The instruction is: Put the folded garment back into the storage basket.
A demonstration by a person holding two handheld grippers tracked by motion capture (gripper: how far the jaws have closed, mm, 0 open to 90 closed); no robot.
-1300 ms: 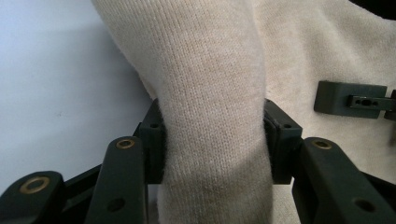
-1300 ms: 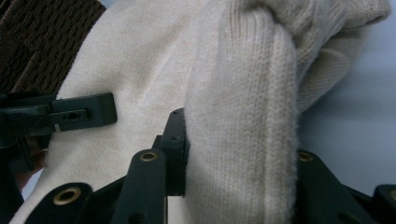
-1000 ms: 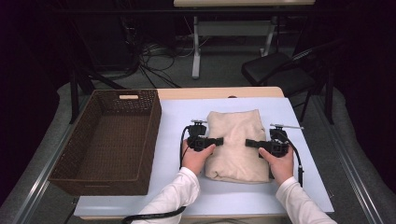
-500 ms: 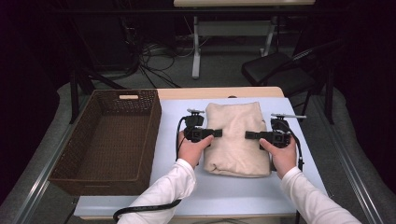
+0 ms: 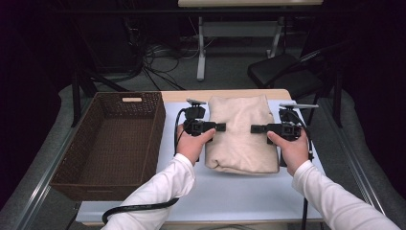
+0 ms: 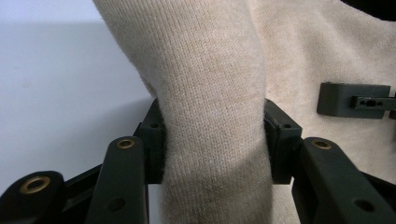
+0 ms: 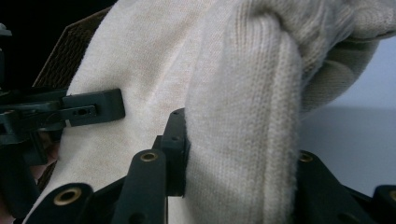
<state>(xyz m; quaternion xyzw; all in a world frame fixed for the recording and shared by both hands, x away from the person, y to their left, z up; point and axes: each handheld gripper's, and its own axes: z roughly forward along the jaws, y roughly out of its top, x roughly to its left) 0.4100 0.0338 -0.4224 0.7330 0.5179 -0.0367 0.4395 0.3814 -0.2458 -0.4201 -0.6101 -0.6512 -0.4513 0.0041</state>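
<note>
Sweater [image 5: 243,134], clenched at either side edge by the jaws of the left gripper [image 5: 216,127] and right gripper [image 5: 255,128], has risen off the desk [image 5: 230,191] since a second ago, likely bound for the basket [image 5: 110,143] at the desk's left edge.

No text, label, brand, number or sign can be read anywhere.

Beige knit sweater [image 5: 242,134], brown wicker basket [image 5: 110,143], black claws
</note>
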